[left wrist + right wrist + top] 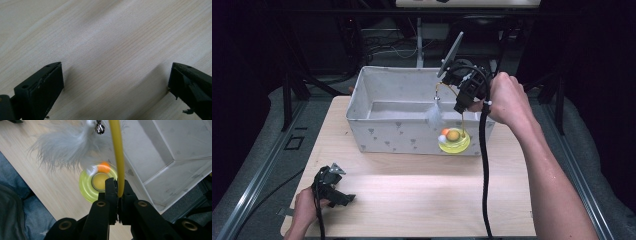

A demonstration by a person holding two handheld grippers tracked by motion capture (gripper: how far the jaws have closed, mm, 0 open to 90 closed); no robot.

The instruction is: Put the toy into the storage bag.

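Left gripper (343, 198) rests lower left on the table (422, 200), jaws wide, empty.
Right gripper (119, 192), upper right, clamps a yellow wand (117, 155) with white feather (65, 145) beside the grey bin (377, 127).

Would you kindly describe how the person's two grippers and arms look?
Both the left gripper and the right gripper are black, each with two blocky jaws and round screw holes. A grey three-cornered plate tops each. A thick black cable trails from the right one. The forearms are bare, with no sleeves.

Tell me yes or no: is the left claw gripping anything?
No: the left claw is open, with bare wooden table between its jaws.
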